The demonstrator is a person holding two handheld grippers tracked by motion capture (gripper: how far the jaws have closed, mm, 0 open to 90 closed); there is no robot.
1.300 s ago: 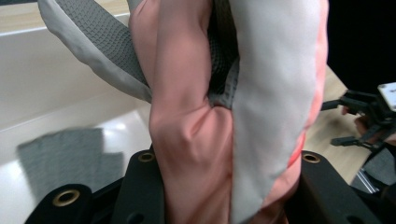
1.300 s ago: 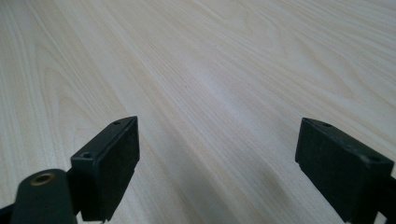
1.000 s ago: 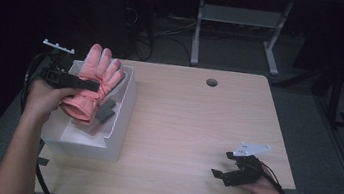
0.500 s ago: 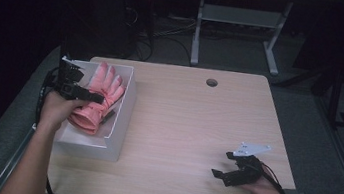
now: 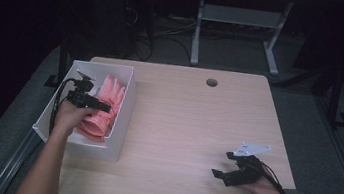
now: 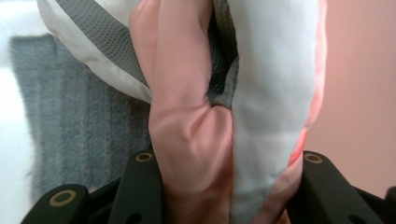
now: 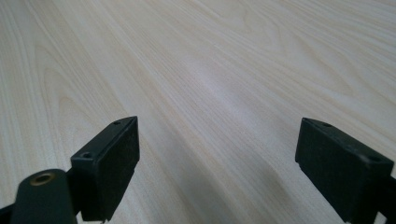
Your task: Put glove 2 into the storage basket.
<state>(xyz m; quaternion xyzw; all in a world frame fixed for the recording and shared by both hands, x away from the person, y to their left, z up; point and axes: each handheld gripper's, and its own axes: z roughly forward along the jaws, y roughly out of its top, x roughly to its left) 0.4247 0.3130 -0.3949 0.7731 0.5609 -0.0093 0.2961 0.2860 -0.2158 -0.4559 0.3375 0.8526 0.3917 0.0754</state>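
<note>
The left gripper [image 5: 92,102] squeezes the puffy pink glove [image 6: 219,140] between half-closed jaws, down inside the white box [image 5: 121,120]. The glove looks soft, light and squashy. Pinching its thick middle holds best.

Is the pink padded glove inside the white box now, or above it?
Inside: the pink padded glove lies within the white rectangular box's walls, the left gripper shut on it.

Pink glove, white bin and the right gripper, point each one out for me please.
pink glove [image 5: 110,94], high view, on its fingers.
white bin [image 5: 124,106], high view, on its right wall.
right gripper [image 5: 218,176], high view, between its open jaw tips.
</note>
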